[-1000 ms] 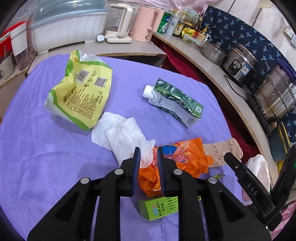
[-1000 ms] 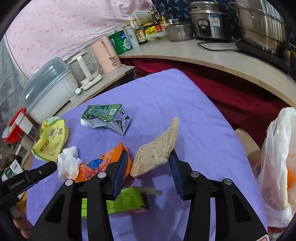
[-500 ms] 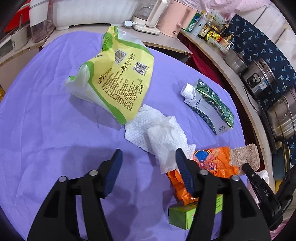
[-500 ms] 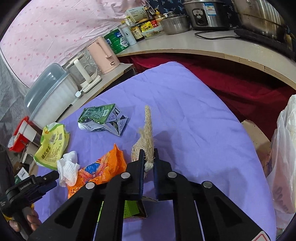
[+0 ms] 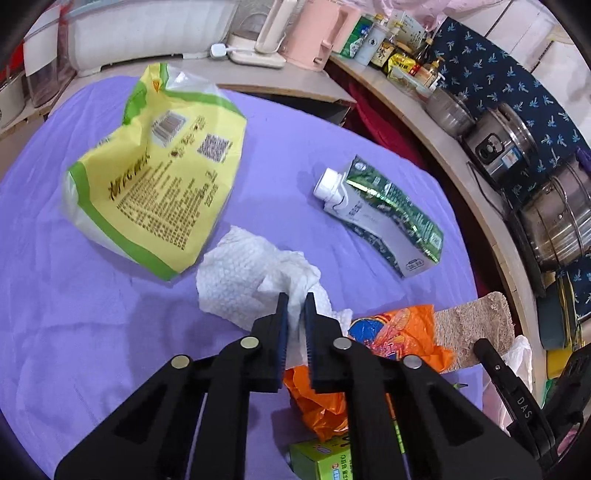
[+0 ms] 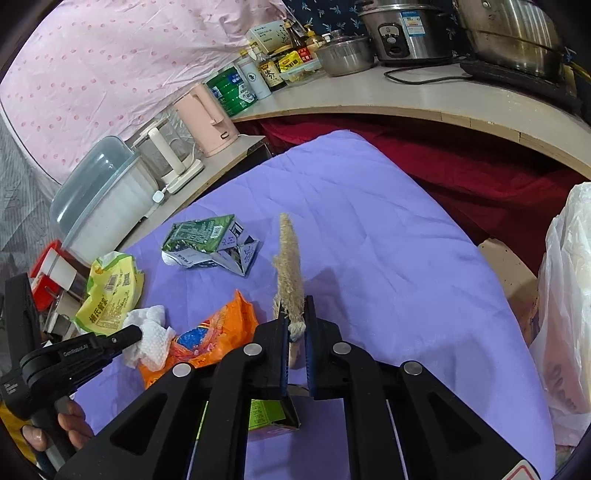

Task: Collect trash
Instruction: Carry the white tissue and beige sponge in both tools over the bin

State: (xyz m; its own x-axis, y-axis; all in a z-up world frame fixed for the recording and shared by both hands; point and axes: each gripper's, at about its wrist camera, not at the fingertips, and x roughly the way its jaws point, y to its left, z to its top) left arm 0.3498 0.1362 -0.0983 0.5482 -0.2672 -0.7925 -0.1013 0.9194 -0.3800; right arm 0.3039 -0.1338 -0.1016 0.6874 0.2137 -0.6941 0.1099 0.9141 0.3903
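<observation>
Left wrist view: left gripper has just been closing, and its jaws now pinch a fold of the crumpled white paper towel, which lies on the purple cloth covering the table. Yellow-green snack bag rests up-left of the towel, one corner touching it. Green-and-white drink carton, cap on, lies on its side well to the right. Orange wrapper sits just right of the jaws, partly under the towel's edge. Small green box shows at the bottom edge (partly hidden by the gripper body).

Right wrist view: right gripper is clamped on the lower end of the tan loofah scrubber; the scrubber stands edge-on, pointing away from the camera, lifted clear of the cloth as far as the shadow suggests. Orange wrapper lies just left of these jaws, the green box beneath the fingers. White plastic bag hangs at the right edge of the frame, off the table. A hand grips the other gripper's handle at lower left.

Background: pink kettle, rice cooker, bottles and jars on the counter.
</observation>
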